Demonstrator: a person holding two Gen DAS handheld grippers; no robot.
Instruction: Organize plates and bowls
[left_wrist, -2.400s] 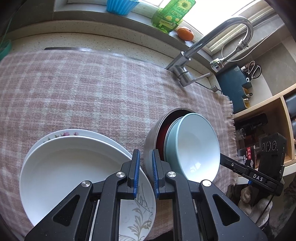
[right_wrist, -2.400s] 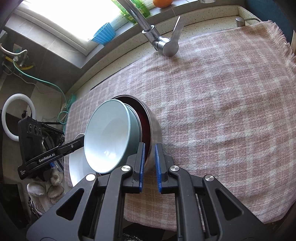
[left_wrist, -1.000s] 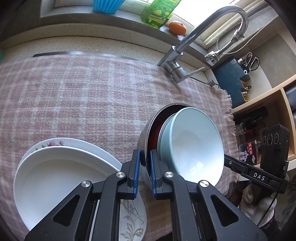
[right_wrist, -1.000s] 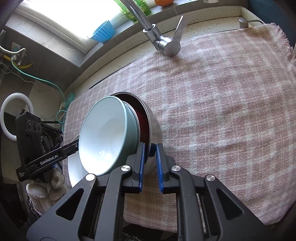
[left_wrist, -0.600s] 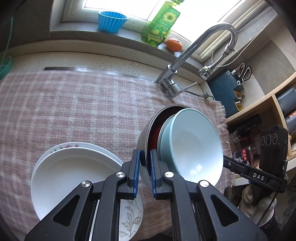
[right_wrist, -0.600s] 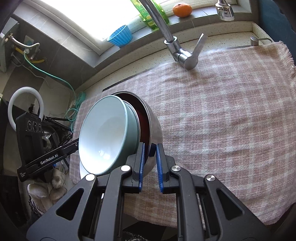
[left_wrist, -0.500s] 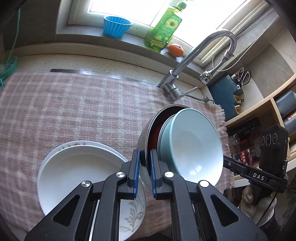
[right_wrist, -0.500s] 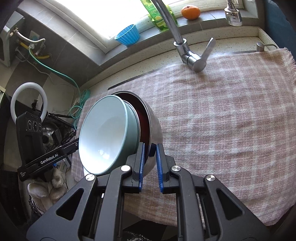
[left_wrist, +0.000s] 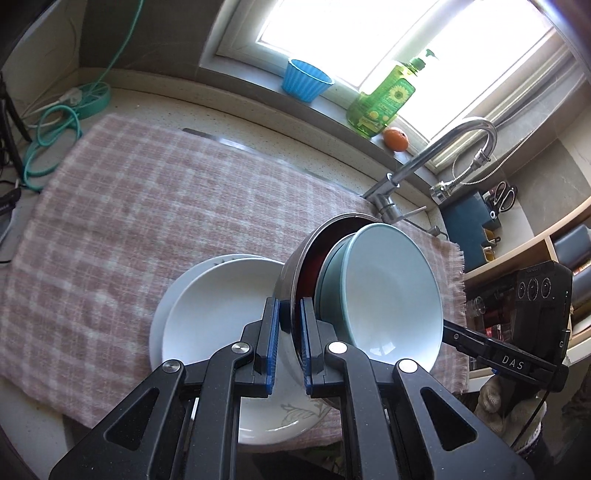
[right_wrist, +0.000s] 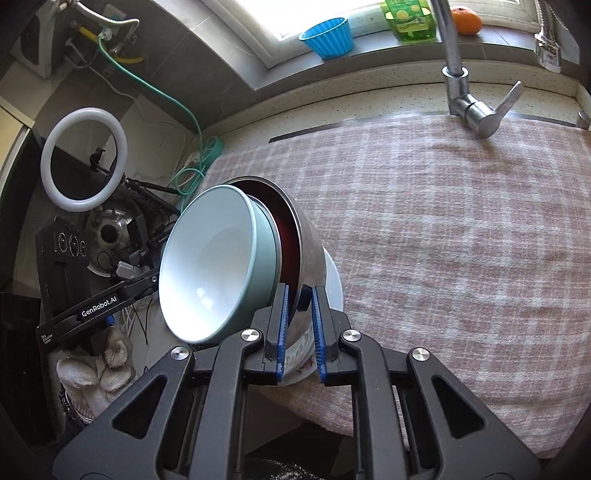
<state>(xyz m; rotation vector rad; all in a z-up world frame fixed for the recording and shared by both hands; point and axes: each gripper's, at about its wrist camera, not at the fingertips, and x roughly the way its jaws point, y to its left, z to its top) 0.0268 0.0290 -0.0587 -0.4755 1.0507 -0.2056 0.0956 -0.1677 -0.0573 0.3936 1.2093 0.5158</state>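
A stack of nested bowls hangs in the air between my grippers: a steel bowl (left_wrist: 295, 266) outermost, a dark red one inside it, then pale blue bowls (left_wrist: 391, 295). My left gripper (left_wrist: 287, 328) is shut on the steel bowl's rim from one side. My right gripper (right_wrist: 299, 314) is shut on the rim of the steel bowl (right_wrist: 310, 254) from the other side; the blue bowls (right_wrist: 210, 266) face it. Below lies a stack of white plates (left_wrist: 221, 306) on the checked cloth (left_wrist: 147, 206); it also shows in the right wrist view (right_wrist: 334, 284).
A tap (left_wrist: 436, 155) stands at the back of the cloth. On the sill are a blue cup (left_wrist: 306, 79), a green soap bottle (left_wrist: 384, 99) and an orange (left_wrist: 396, 139). A knife block (left_wrist: 469, 225) and shelves are at the right. A ring light (right_wrist: 83, 158) stands left.
Both grippers have lifted the bowl stack well up from the cloth and carried it over the white plates. Their grip has not changed.
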